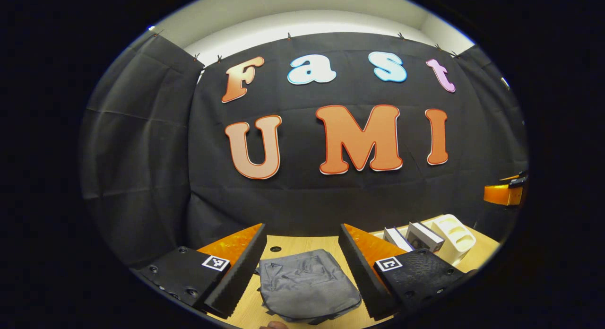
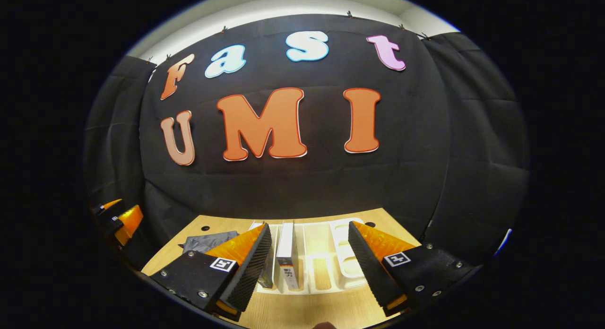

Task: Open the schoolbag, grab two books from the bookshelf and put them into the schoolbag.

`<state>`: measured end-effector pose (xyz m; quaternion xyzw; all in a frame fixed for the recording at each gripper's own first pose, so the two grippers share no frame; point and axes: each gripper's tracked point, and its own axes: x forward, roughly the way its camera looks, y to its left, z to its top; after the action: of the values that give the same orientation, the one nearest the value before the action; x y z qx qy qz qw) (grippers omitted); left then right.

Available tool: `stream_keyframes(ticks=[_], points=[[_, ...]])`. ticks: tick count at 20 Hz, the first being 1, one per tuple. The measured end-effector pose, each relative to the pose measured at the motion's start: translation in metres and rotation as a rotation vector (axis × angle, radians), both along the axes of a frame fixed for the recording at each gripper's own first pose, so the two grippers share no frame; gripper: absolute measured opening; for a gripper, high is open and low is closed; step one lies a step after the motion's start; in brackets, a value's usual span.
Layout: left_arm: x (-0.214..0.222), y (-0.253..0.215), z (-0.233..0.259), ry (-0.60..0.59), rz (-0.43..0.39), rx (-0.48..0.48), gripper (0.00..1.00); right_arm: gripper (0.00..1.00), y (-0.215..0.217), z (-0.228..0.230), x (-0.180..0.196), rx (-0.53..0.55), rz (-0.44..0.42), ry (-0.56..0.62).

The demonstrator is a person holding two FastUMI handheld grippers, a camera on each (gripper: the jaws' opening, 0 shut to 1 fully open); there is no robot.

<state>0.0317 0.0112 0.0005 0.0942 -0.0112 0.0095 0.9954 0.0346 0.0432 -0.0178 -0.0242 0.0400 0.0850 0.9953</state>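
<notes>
In the left gripper view, the left hand-held gripper (image 1: pixel 302 267) hovers with its fingers spread apart and nothing between them, above the grey schoolbag (image 1: pixel 307 284), which lies flat and closed on the near part of the wooden bench (image 1: pixel 288 246). In the right gripper view, the right hand-held gripper (image 2: pixel 309 265) also hangs wide apart and unloaded, above the white bookshelf (image 2: pixel 342 258) to the right of the bag. Two books (image 2: pixel 286 253) stand upright in the shelf's left slots, beyond which hangs the booth's black cloth wall (image 2: pixel 302 187).
</notes>
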Motion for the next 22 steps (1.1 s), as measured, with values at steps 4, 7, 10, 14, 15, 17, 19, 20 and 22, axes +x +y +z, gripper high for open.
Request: stream_keyframes(ticks=[4,7,10,14,15,17,19,20,22], points=[[0.003,0.018,-0.033,0.036,0.033,0.082,0.97,0.98,-0.002,-0.012,0.002,-0.045,-0.011,0.015],[0.002,0.023,-0.068,0.090,0.043,0.159,0.97,0.98,-0.009,-0.028,0.003,-0.063,-0.028,0.048],[0.002,0.026,-0.100,0.133,0.040,0.221,0.97,0.98,-0.014,-0.043,0.009,-0.077,-0.051,0.075],[0.001,0.023,-0.149,0.203,0.009,0.361,0.97,0.98,-0.025,-0.070,0.014,-0.097,-0.087,0.136],[0.000,0.020,-0.163,0.224,-0.007,0.404,0.97,0.98,-0.027,-0.075,0.014,-0.100,-0.097,0.149],[0.002,0.010,-0.192,0.255,-0.052,0.489,0.97,0.98,-0.035,-0.083,0.016,-0.117,-0.123,0.168],[-0.001,0.003,-0.213,0.276,-0.091,0.573,0.97,0.98,-0.040,-0.090,0.017,-0.131,-0.136,0.182],[-0.005,-0.001,-0.224,0.285,-0.113,0.611,0.97,0.98,-0.042,-0.093,0.017,-0.133,-0.141,0.189],[-0.008,-0.012,-0.241,0.296,-0.159,0.690,0.97,0.98,-0.049,-0.098,0.018,-0.141,-0.160,0.206]])
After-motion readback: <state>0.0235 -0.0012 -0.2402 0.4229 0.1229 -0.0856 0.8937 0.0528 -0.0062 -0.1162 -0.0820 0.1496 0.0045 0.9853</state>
